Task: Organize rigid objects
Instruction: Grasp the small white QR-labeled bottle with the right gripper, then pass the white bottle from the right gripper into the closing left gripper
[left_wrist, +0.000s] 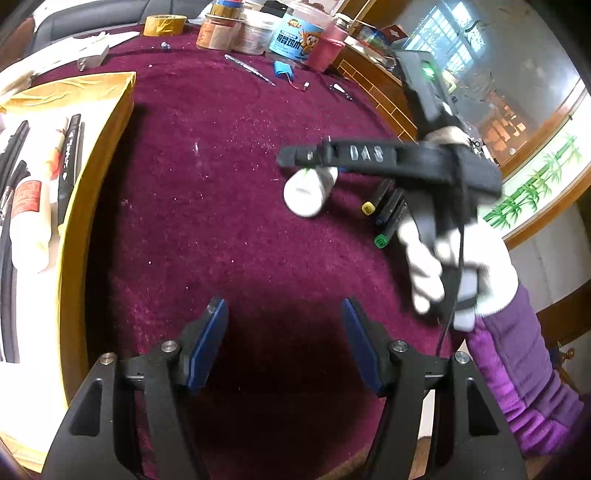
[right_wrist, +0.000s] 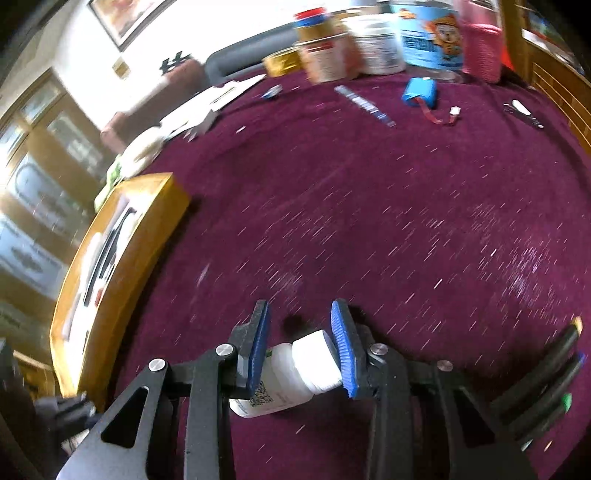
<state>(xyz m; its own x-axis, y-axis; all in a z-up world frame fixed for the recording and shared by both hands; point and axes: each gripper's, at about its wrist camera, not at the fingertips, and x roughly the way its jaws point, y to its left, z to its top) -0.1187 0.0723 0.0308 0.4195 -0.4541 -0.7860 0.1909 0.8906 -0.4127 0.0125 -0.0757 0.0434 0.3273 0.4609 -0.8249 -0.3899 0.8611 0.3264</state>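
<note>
Maroon velvet tabletop (right_wrist: 369, 206), yellow cardboard box (right_wrist: 122, 258) at left. Right gripper (right_wrist: 301, 347) clamped endwise on small white plastic bottle (right_wrist: 295, 373); left gripper (left_wrist: 284, 343) spread, empty.

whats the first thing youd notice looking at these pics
The small white bottle stands out first, caught between the blue fingers of the right gripper above the dark red tablecloth. Next, the yellow-rimmed box at the left edge, already holding pens and tubes, and the three markers lying side by side near the gloved hand. The left gripper stands open and empty.
</note>
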